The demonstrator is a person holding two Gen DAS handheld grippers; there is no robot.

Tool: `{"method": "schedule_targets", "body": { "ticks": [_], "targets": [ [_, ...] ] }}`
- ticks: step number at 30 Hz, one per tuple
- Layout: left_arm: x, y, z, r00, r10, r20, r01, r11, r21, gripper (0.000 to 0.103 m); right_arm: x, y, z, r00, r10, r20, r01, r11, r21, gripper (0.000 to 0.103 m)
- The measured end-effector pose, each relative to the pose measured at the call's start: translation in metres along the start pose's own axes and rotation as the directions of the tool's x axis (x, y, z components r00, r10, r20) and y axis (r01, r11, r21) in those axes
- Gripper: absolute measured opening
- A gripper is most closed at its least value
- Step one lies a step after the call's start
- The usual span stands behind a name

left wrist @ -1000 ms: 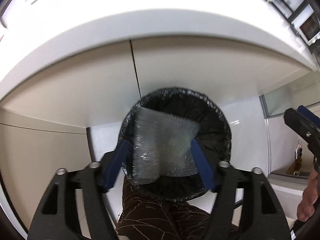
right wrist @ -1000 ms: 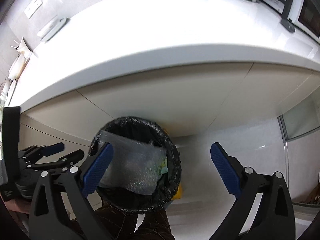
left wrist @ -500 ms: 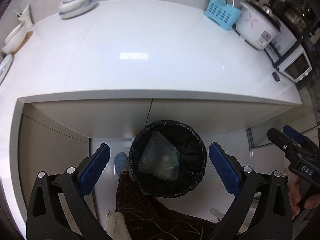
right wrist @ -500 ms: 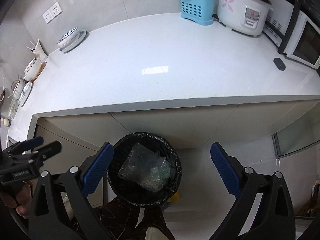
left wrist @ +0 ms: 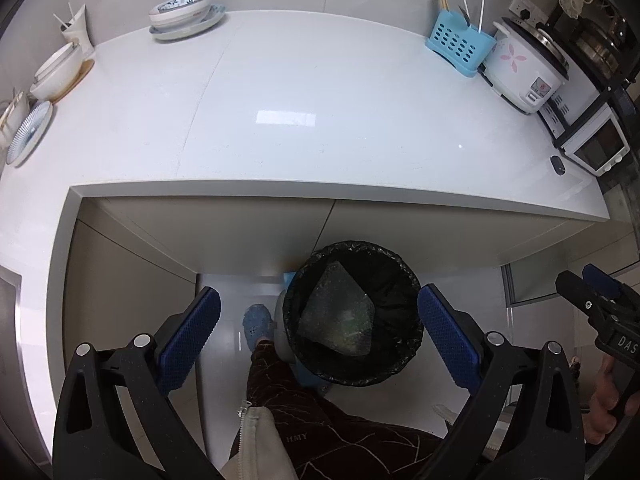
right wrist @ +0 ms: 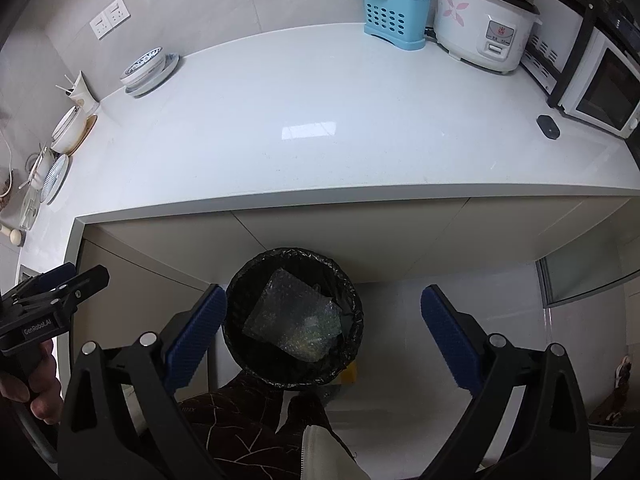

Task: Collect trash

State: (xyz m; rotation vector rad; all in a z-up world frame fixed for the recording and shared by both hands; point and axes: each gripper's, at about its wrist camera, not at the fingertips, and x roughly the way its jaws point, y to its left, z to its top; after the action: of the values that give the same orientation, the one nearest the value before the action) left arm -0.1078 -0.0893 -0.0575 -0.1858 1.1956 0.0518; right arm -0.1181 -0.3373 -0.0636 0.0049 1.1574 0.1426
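Note:
A round bin with a black liner [left wrist: 396, 364] stands on the floor under the counter edge; it also shows in the right wrist view [right wrist: 240, 340]. A clear bubble-wrap sheet [left wrist: 336, 312] lies inside it, also seen in the right wrist view [right wrist: 294, 318]. My left gripper [left wrist: 318, 338] is open and empty, high above the bin. My right gripper [right wrist: 322, 332] is open and empty, also high above the bin. Each gripper shows at the edge of the other's view.
A white counter [left wrist: 304, 120] holds stacked bowls [left wrist: 182, 10], plates [left wrist: 28, 130], a blue utensil holder [left wrist: 458, 44], a rice cooker [left wrist: 524, 68] and a microwave [left wrist: 592, 144]. A small black object [right wrist: 548, 126] lies near the microwave. The person's leg [left wrist: 276, 384] stands beside the bin.
The left gripper opened and let the bubble wrap fall into the bin. Both grippers have risen well above the bin, so the counter top came into view.

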Motion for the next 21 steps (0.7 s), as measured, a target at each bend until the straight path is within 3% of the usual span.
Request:
{"method": "schedule_targets", "body": {
  "ticks": [21],
  "targets": [
    [0.0009,-0.0031,0.0016,1.000,0.002,-0.007,-0.002,1.000,0.022,0.097,-0.0018,0.0049,0.0045,1.000,-0.005,0.004,0.005,1.000,-0.018,0.094]
  ]
}}
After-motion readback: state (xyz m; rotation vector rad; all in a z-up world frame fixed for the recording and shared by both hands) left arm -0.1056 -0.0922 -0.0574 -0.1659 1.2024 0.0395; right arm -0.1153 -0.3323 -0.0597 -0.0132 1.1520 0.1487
